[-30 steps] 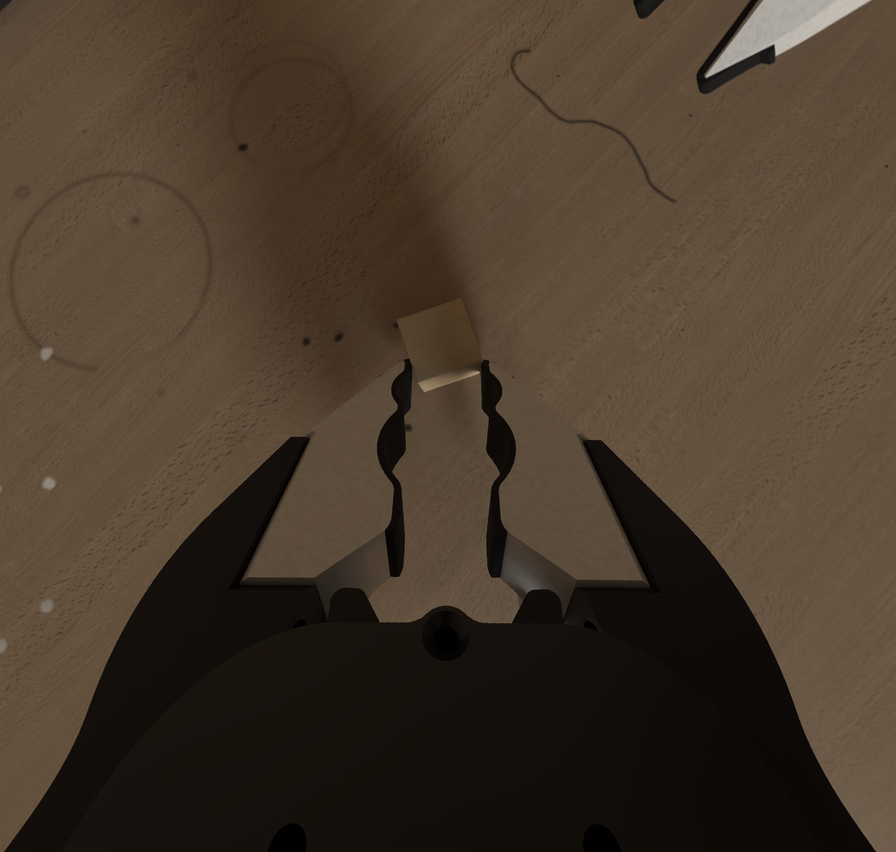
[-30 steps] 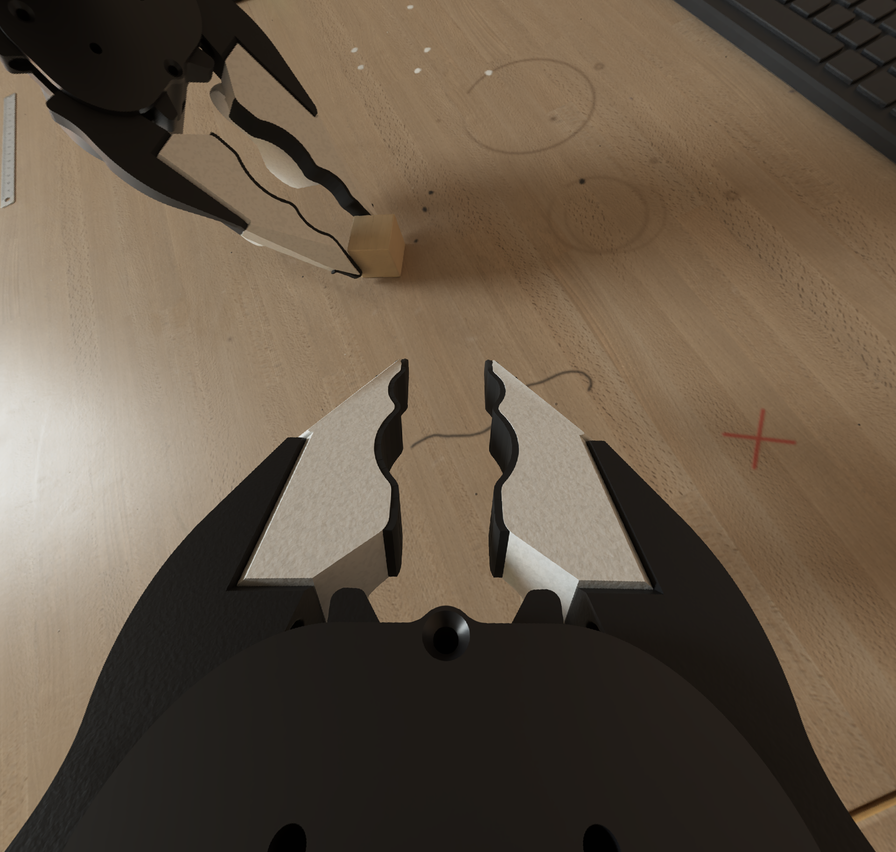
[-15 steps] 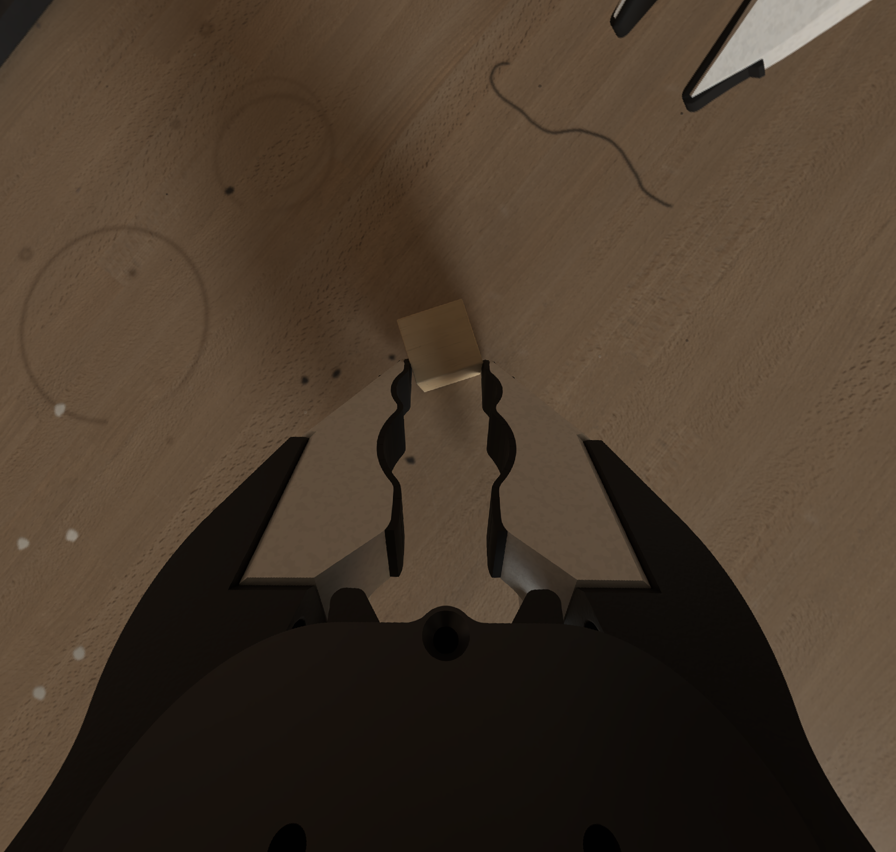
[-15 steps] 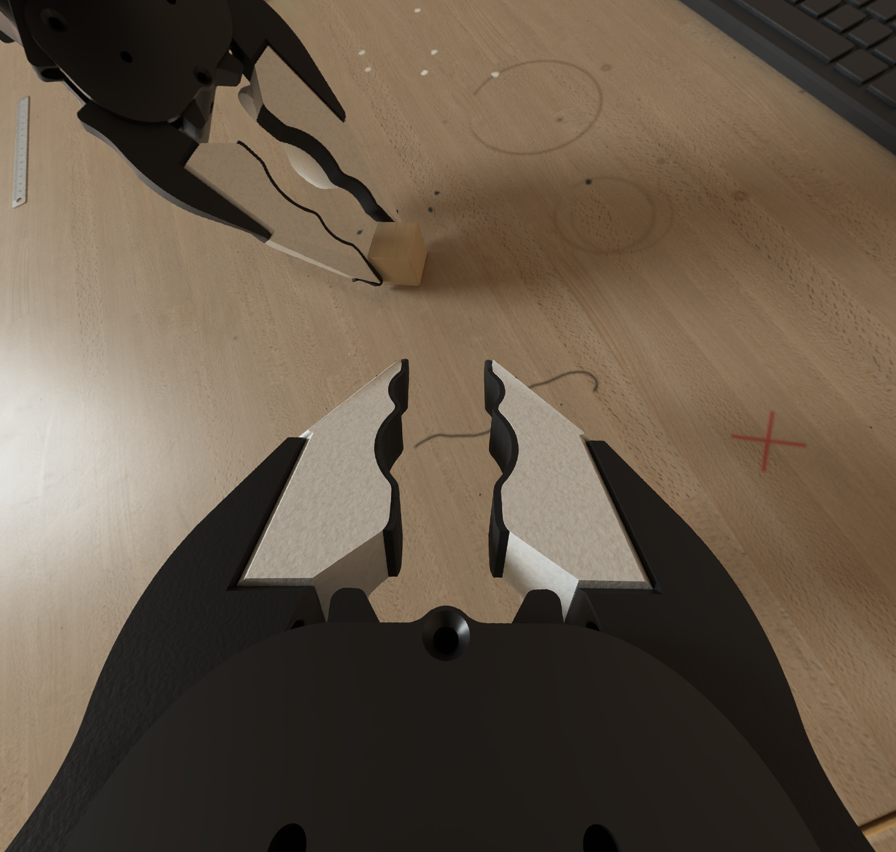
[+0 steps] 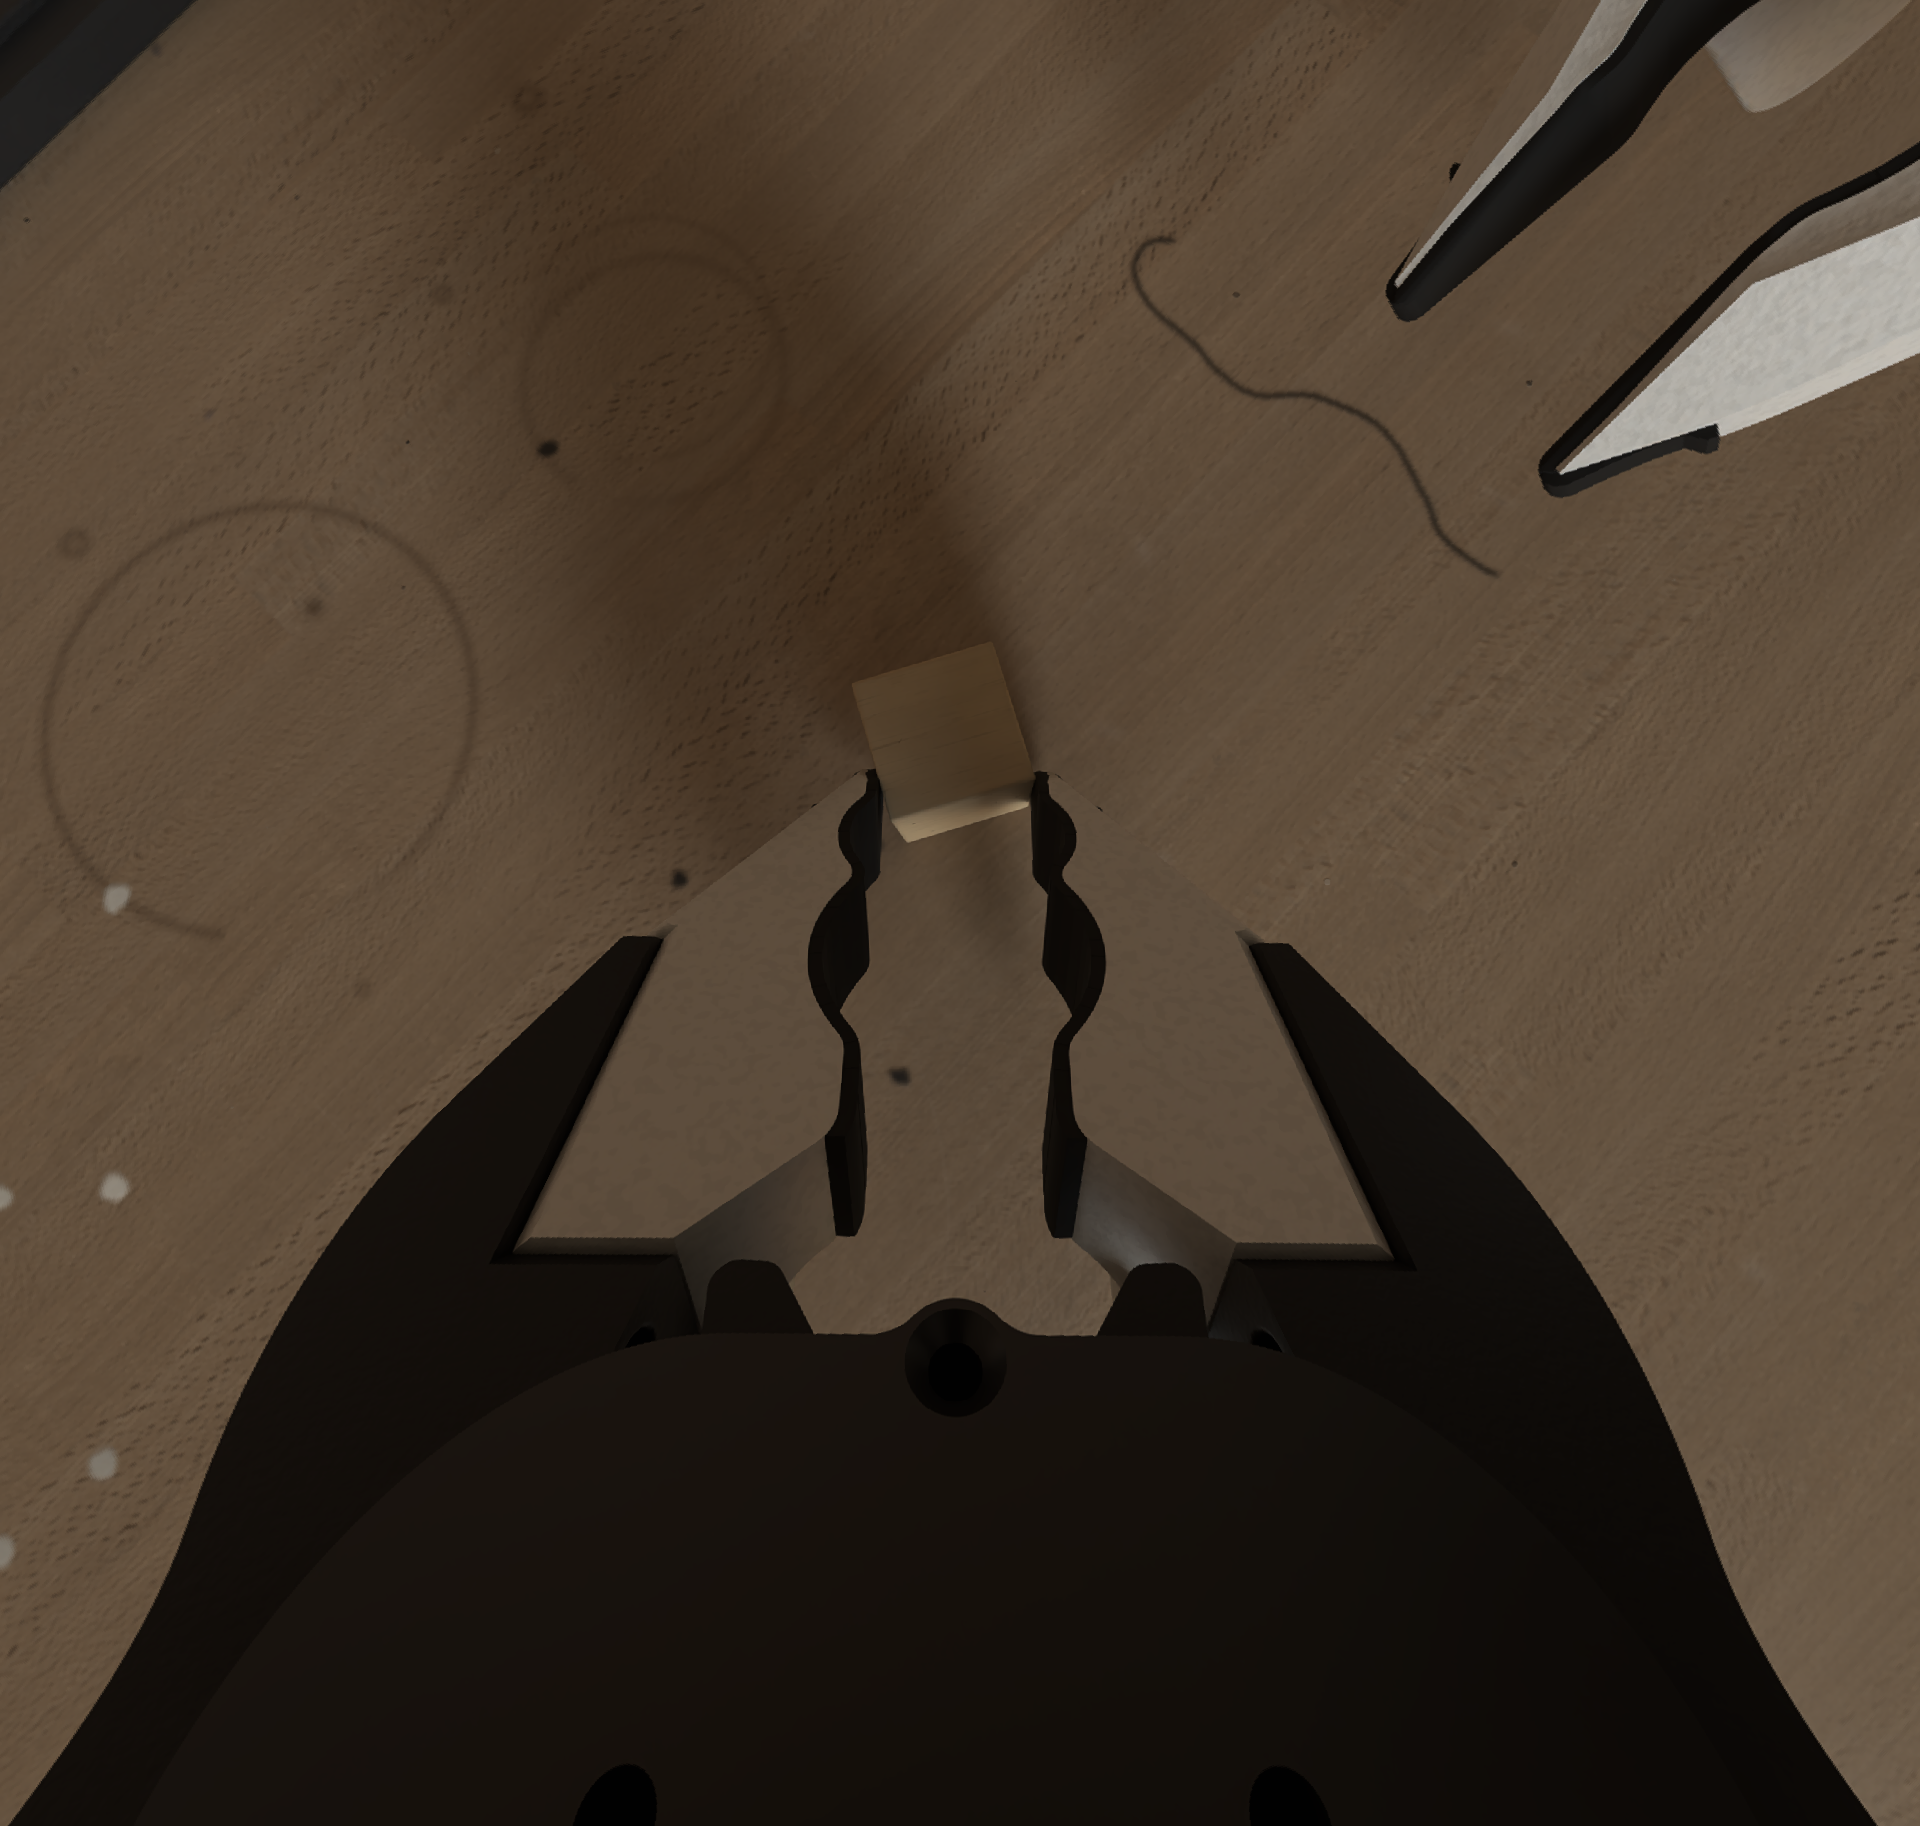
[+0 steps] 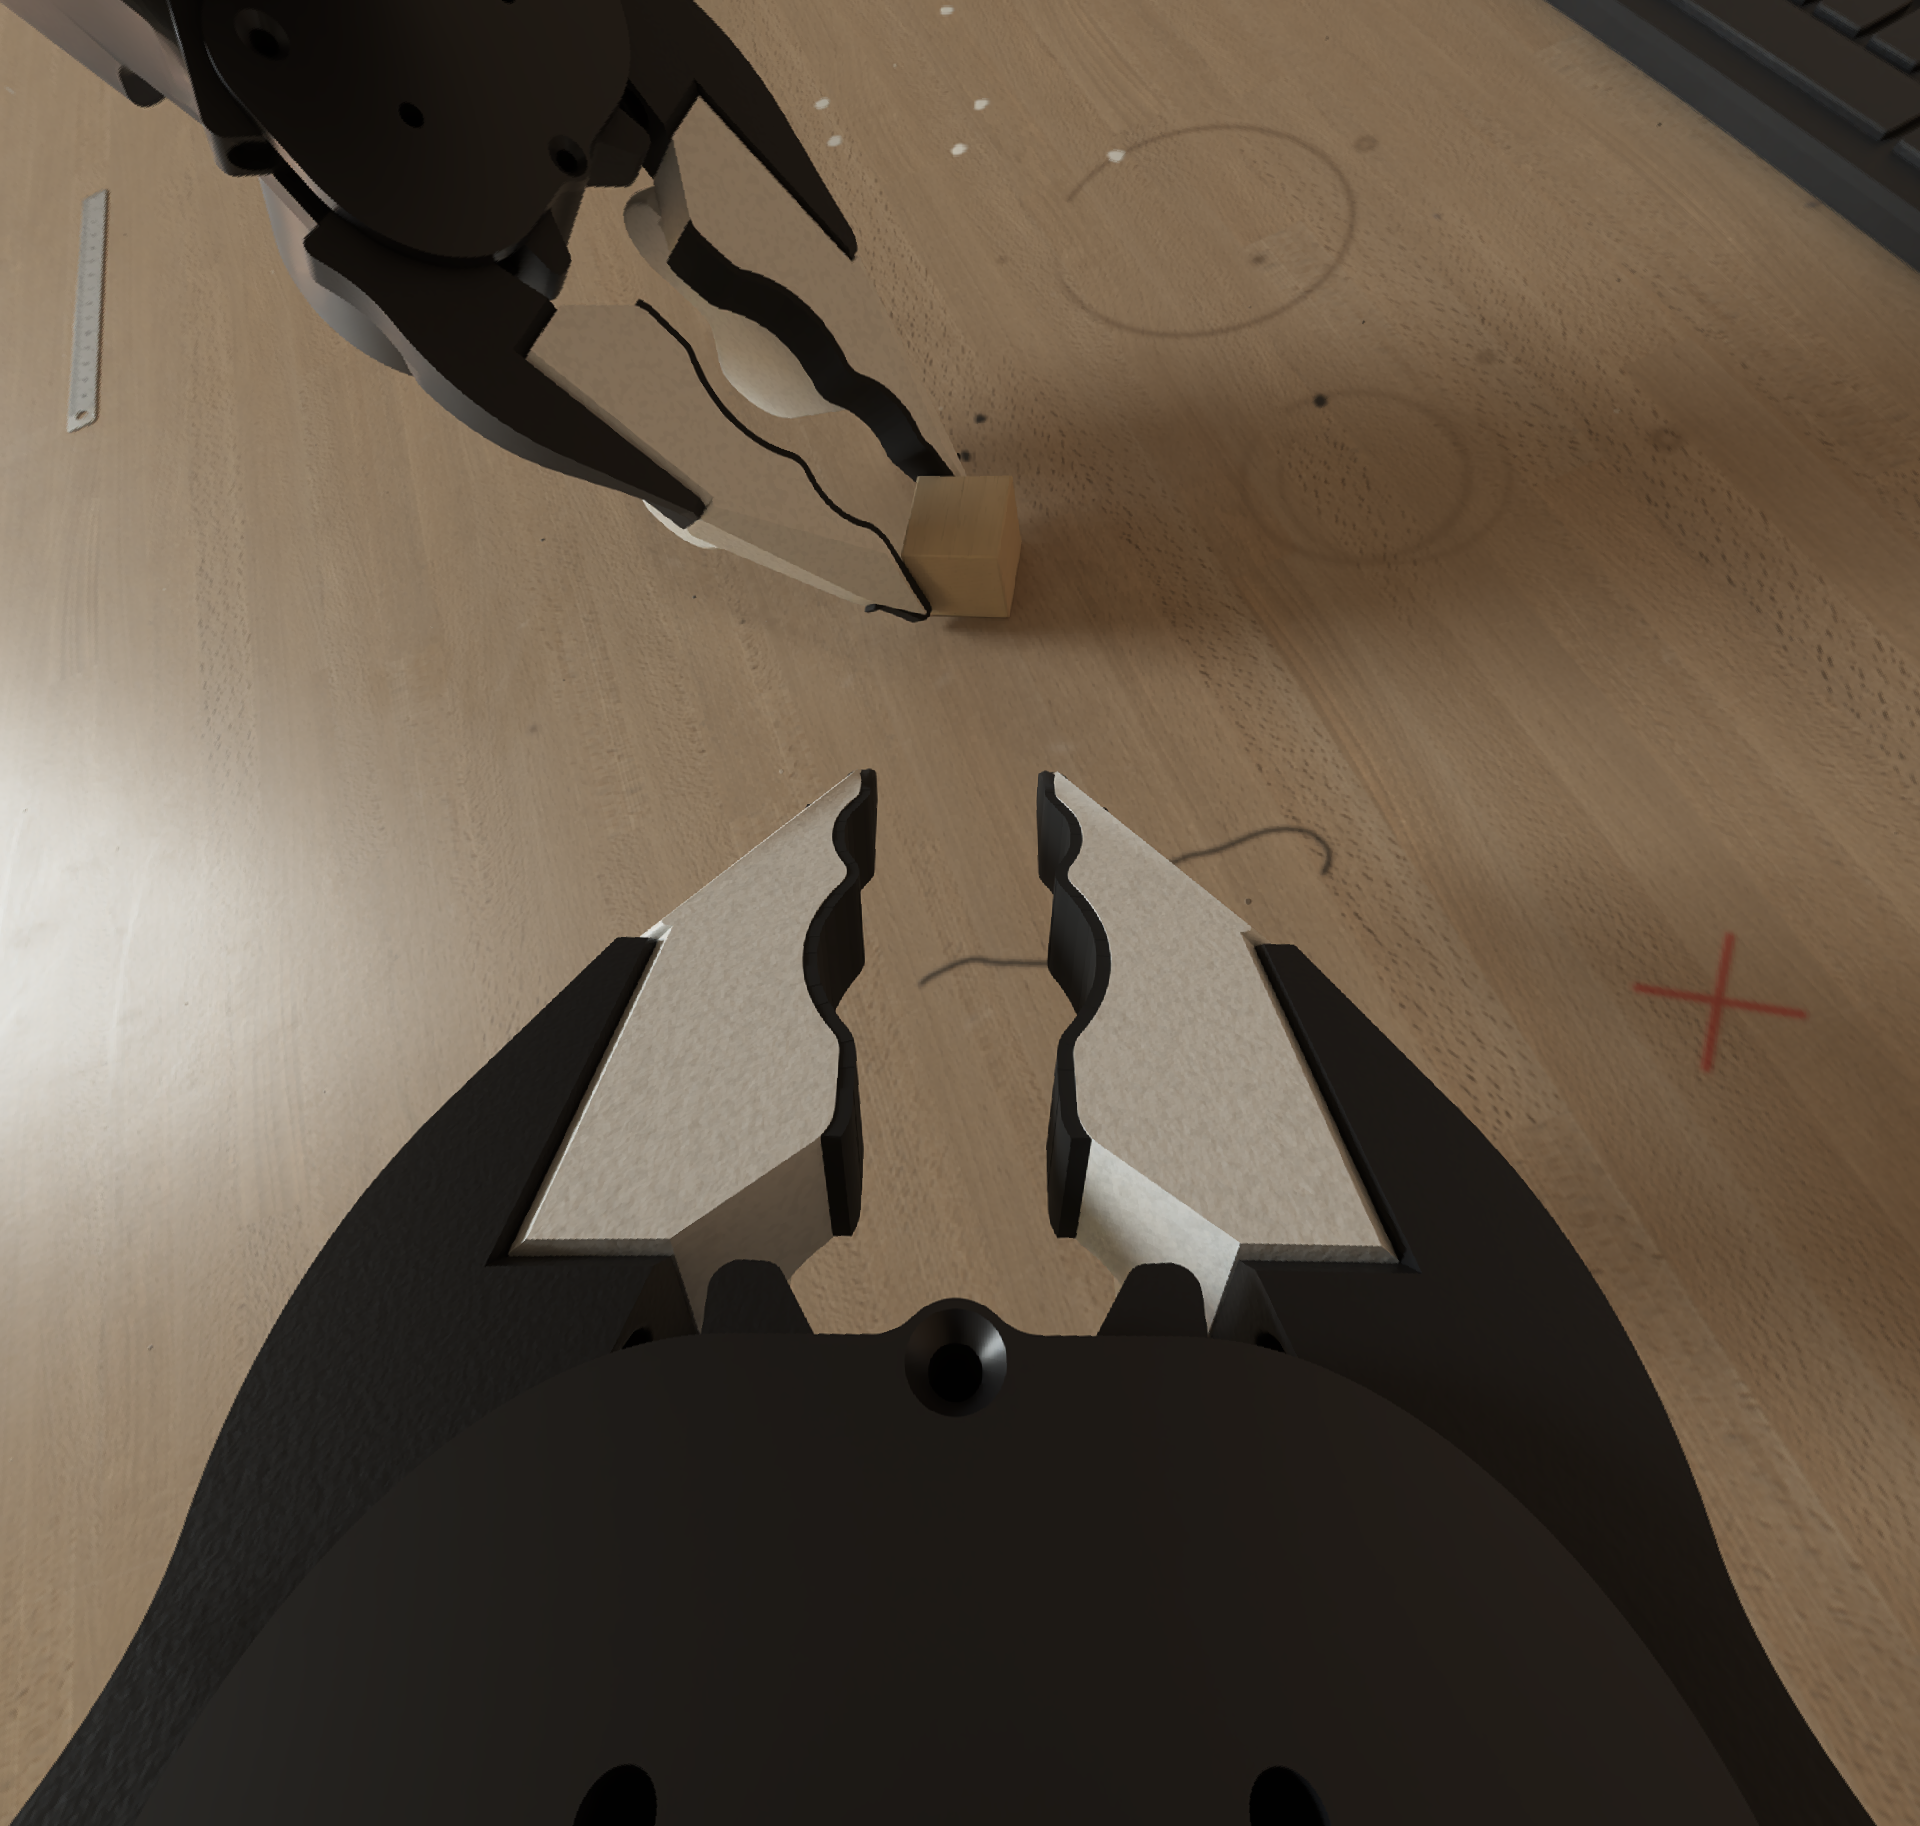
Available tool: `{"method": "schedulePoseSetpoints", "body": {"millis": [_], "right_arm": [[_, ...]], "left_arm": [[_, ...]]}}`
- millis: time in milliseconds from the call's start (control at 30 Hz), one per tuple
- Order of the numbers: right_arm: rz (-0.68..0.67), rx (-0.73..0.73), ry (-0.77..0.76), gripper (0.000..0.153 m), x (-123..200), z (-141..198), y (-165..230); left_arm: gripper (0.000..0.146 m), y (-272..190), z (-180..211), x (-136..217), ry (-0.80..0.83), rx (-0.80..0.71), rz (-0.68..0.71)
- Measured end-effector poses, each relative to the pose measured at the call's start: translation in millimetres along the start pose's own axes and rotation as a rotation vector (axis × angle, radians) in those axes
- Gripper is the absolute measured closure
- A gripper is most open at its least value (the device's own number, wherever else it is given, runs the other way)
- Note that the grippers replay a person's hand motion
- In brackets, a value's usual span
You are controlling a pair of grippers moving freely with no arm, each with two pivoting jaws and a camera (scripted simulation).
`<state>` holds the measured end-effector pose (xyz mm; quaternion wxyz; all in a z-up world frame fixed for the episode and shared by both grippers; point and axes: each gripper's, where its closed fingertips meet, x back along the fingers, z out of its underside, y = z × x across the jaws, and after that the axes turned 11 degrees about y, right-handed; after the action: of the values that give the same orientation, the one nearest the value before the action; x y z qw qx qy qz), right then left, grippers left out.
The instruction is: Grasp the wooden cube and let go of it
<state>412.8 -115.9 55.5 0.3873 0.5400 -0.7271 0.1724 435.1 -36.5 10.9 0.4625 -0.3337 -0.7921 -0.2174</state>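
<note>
Gripping the pale, square-edged wooden cube at its near corners, the left gripper holds it; the right gripper stands released over bare grained desk.

- The black right gripper, pale fingers apart, hovers over the light wooden counter.
- Ahead to its left, the black left gripper has its fingertips either side of the small pale wooden cube.
- A thin dark thread lies just beyond its right finger.

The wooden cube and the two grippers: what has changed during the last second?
The left gripper has carried the wooden cube to the right in the right wrist view, nearer the right gripper. Unchanged: its fingertips clamp the cube, and the right gripper is open and empty.
</note>
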Motion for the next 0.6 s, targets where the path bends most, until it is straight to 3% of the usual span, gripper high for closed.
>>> {"method": "schedulePoseSetpoints", "body": {"millis": [367,600], "right_arm": [[-0.004,-0.001,-0.004,0.122,1,0,0],[-0.013,0.009,0.005,0.122,-2,0,3]], "left_arm": [[0.109,-4,13,15,-0.019,-0.007,-0.031],[0.113,-7,23,26,-0.036,-0.060,-0.052]]}}
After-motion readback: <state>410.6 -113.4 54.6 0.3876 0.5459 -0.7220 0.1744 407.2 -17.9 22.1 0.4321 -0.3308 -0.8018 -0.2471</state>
